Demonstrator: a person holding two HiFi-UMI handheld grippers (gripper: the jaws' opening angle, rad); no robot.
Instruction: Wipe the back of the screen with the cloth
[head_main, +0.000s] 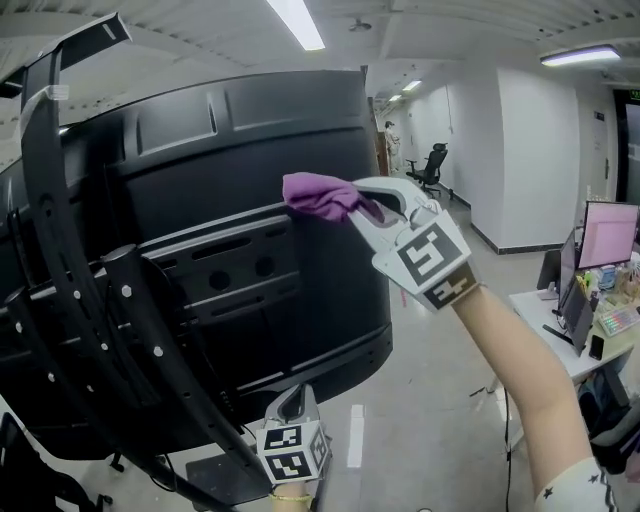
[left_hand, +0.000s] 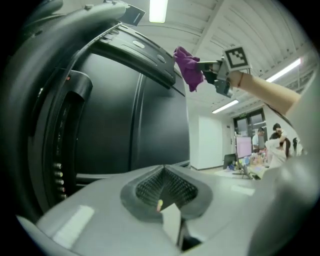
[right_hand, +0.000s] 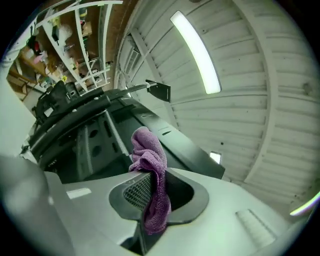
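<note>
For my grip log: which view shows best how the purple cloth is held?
The right gripper view: the cloth fills the middle, pinched in the right claw, bunched above the jaws and hanging below. The head view shows only a small wad at the screen; the left gripper view shows it small and distant.

White walls (head_main: 520, 150); ceiling striplights (head_main: 298, 22); distant office chair (head_main: 432, 165)

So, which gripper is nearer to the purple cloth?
Right. The right gripper has the cloth shut in its jaws, up at the back of the screen. The left gripper is well below, near the screen's lower edge, jaws together.
</note>
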